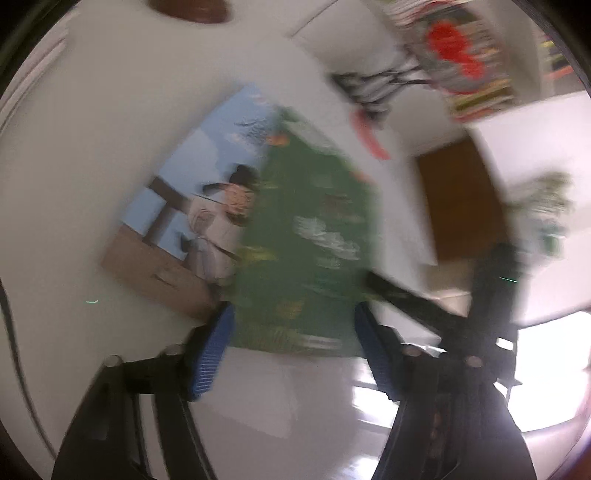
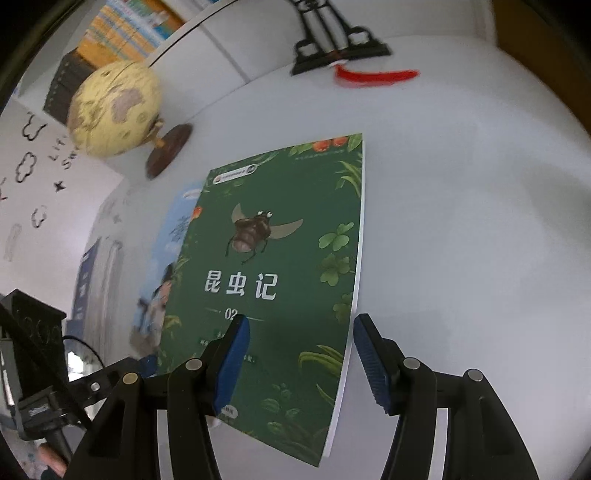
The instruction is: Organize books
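- We see 2 paperback books lying flat on a smooth, glossy white table (image 2: 461,221): the green book (image 2: 273,280) sits on top and partly covers the blue book (image 2: 173,251), which shows only as a strip along its left edge.
- The green book's cover is matte dark green, printed with leaves, clover, a winged beetle and white characters; its white page block shows as a thin line along the right edge.
- In the left wrist view, which is smeared by blur, the blue book (image 1: 192,206) shows a sky-blue cover with a figure in pale clothes, and the green book (image 1: 306,251) overlaps its right part.
- The right gripper (image 2: 297,354) hangs over the lower end of the green book, its 2 ribbed blue pads (image 2: 231,365) apart; the book's right edge lies between them, and we see neither pad pressing on it, so the fingers are released.
- The left gripper (image 1: 293,350) stands at the near edge of the green book with its blue ribbed pads (image 1: 212,354) spread either side of the cover; they appear unclenched, gripping nothing.
- A round, cream-yellow globe (image 2: 114,107) on a dark wooden disc base stands beyond the books.
- A black wire stand (image 2: 336,44) with a red tassel (image 2: 373,75) beside it sits at the table's far edge.
- Rows of upright books fill a shelf (image 2: 122,33) behind.
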`<state>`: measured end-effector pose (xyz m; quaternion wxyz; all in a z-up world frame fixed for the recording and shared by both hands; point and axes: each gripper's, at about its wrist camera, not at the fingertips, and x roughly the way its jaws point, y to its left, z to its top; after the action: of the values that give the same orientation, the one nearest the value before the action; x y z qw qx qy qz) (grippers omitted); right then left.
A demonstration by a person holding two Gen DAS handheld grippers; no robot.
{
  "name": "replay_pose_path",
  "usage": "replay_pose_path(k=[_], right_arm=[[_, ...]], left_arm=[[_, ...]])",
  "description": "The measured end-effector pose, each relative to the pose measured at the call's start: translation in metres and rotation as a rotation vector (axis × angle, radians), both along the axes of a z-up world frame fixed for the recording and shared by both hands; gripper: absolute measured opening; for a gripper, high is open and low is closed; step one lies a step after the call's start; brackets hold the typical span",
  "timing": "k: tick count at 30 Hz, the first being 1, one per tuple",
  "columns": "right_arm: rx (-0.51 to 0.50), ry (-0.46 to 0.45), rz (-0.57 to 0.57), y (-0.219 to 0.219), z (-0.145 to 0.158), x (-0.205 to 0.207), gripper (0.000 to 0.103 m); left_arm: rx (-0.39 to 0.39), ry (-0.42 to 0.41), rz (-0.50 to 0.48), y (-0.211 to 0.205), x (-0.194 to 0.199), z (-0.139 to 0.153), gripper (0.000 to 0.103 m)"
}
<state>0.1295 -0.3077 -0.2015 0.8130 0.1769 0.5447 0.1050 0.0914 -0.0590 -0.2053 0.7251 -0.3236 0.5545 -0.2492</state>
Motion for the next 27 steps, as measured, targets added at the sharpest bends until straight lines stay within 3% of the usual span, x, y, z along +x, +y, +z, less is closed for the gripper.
replay_pose_path(k=[1, 2, 3, 5, 6, 8, 11, 15, 22, 24, 27], right_arm=[[0.01, 0.002, 0.017, 0.005, -0.001, -0.002, 0.058], [0.05, 0.011, 0.06, 0.013, -0.003, -0.005, 0.058], [0.081, 0.018, 0.095, 0.021, -0.005, -0.007, 0.058], [0.058, 0.011, 0.171, 0.046, -0.005, -0.015, 0.058], [-0.028, -0.012, 0.206, 0.062, -0.003, -0.019, 0.057], [-0.093, -0.032, 0.243, 0.075, -0.002, -0.022, 0.057], [-0.045, 0.0, 0.203, 0.067, -0.003, -0.019, 0.057], [0.015, 0.021, 0.144, 0.054, -0.004, -0.014, 0.057], [0.057, 0.036, 0.097, 0.057, -0.003, -0.004, 0.057], [0.055, 0.038, 0.1, 0.057, -0.003, -0.003, 0.057], [0.077, 0.041, 0.088, 0.052, -0.003, -0.004, 0.057]], left_arm=[[-0.107, 0.034, -0.032, 0.001, -0.006, 0.001, 0.052], [-0.164, 0.045, -0.045, 0.0, -0.011, 0.002, 0.052], [-0.153, 0.026, -0.053, -0.002, -0.016, 0.008, 0.052], [-0.038, -0.044, -0.02, -0.001, -0.018, 0.016, 0.051], [-0.004, -0.05, 0.007, 0.005, -0.016, 0.016, 0.051], [-0.039, -0.024, 0.045, 0.019, -0.008, 0.013, 0.051], [0.07, -0.062, 0.106, 0.039, 0.005, 0.016, 0.054], [0.212, -0.083, 0.084, 0.047, 0.029, 0.008, 0.055], [0.305, -0.114, 0.002, 0.034, 0.06, -0.004, 0.055], [0.295, -0.126, -0.023, 0.032, 0.061, -0.004, 0.062], [0.315, -0.133, -0.026, 0.031, 0.059, -0.003, 0.064]])
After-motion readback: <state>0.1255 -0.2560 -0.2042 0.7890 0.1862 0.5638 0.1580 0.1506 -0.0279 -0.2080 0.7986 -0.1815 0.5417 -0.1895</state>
